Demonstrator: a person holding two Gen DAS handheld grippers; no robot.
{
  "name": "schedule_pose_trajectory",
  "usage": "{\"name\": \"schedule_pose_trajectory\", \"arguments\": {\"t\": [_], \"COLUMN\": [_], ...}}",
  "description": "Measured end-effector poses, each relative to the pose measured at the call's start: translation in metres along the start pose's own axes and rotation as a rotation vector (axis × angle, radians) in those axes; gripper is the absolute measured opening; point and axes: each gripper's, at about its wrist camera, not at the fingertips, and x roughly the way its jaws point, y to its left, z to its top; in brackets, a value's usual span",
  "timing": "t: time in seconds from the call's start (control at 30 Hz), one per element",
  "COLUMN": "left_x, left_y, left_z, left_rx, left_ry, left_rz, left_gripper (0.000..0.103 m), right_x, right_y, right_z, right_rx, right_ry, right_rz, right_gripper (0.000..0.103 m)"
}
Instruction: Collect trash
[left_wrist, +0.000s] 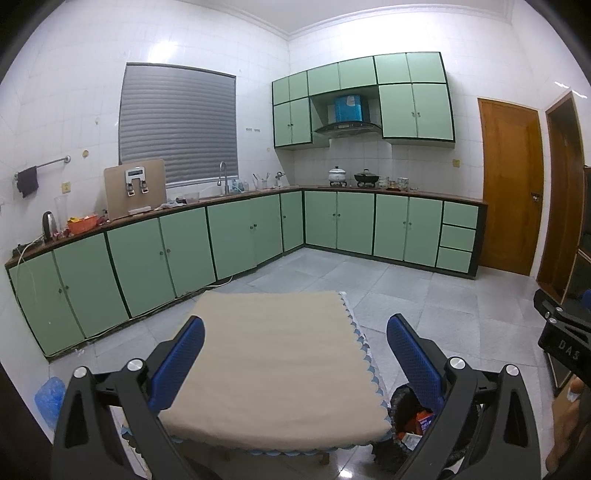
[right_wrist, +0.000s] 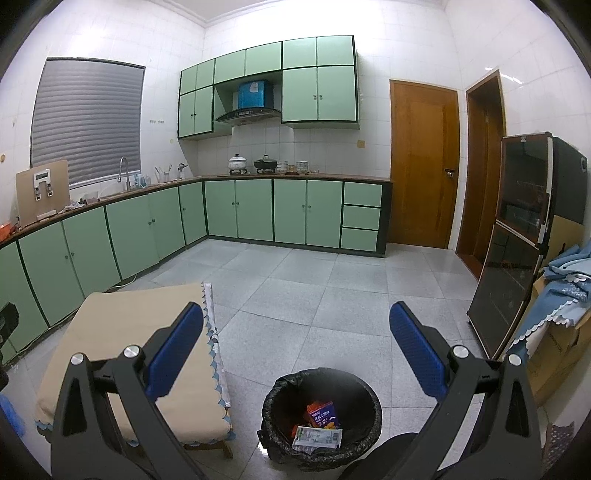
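Holding my right gripper (right_wrist: 295, 350) spread wide and empty, I see the black-lined trash bin (right_wrist: 321, 417) on the floor below it, an orange carton (right_wrist: 322, 413) and white wrapper (right_wrist: 317, 437) inside. My left gripper (left_wrist: 295, 365), also released, hangs over the beige-clothed table (left_wrist: 273, 369) just beside the bin.

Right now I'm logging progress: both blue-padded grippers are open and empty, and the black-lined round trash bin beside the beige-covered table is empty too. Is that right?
Not quite. The black-lined round trash bin is not empty: the right wrist view shows an orange carton and a white wrapper inside. The rest holds: left gripper and right gripper are open and empty, and the bin stands beside the beige-covered table.
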Motion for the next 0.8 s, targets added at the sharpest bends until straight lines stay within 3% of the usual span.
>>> {"name": "schedule_pose_trajectory", "arguments": {"t": [0.8], "left_x": [-0.0008], "left_y": [0.0006], "left_z": [-0.001], "left_rx": [0.001], "left_ry": [0.001], "left_rz": [0.008], "left_gripper": [0.097], "right_x": [-0.0026], "right_y": [0.0043], "right_z": [0.0006], "right_rx": [-0.002], "right_ry": [-0.005], "right_rz": [0.004], "right_gripper": [0.098]}}
